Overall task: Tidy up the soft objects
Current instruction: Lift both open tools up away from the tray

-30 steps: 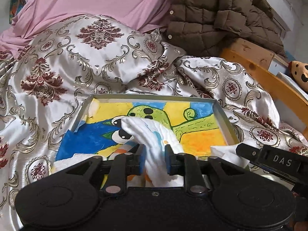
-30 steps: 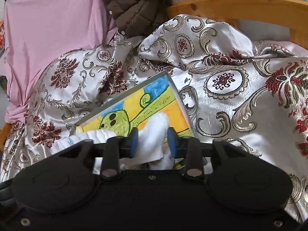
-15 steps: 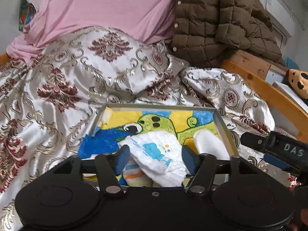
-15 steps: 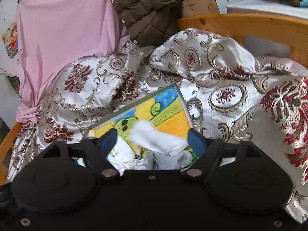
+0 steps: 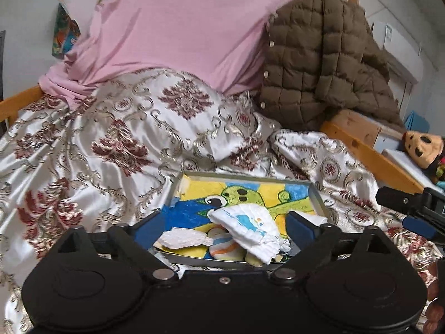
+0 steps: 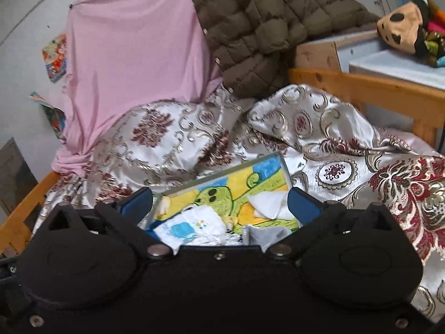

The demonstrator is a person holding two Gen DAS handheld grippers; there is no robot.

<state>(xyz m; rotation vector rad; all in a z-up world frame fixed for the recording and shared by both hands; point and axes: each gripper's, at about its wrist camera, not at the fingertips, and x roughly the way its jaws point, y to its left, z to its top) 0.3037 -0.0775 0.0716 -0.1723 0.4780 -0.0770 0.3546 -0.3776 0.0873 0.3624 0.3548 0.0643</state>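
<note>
A shallow metal tray (image 5: 317,194) with a yellow, blue and green cartoon picture lies on the bed; it also shows in the right wrist view (image 6: 286,167). In it lie a white cloth with a blue print (image 5: 247,226) (image 6: 192,226), a striped sock (image 5: 222,246), a white sock (image 5: 183,238), a white folded cloth (image 6: 267,203) and a grey sock (image 6: 267,233). My left gripper (image 5: 224,226) is open and empty, raised over the tray's near end. My right gripper (image 6: 219,203) is open and empty, raised above the tray. Its fingers (image 5: 417,224) show at the right of the left wrist view.
The tray rests on a rumpled satin bedspread (image 5: 116,150) with red and gold patterns. A pink sheet (image 5: 178,27) and a brown quilted jacket (image 5: 319,64) hang behind. A wooden bed rail (image 6: 361,83) and a plush toy (image 6: 400,25) are at the right.
Both grippers opened, let go of the white cloths into the tray, and pulled up and back from it.
</note>
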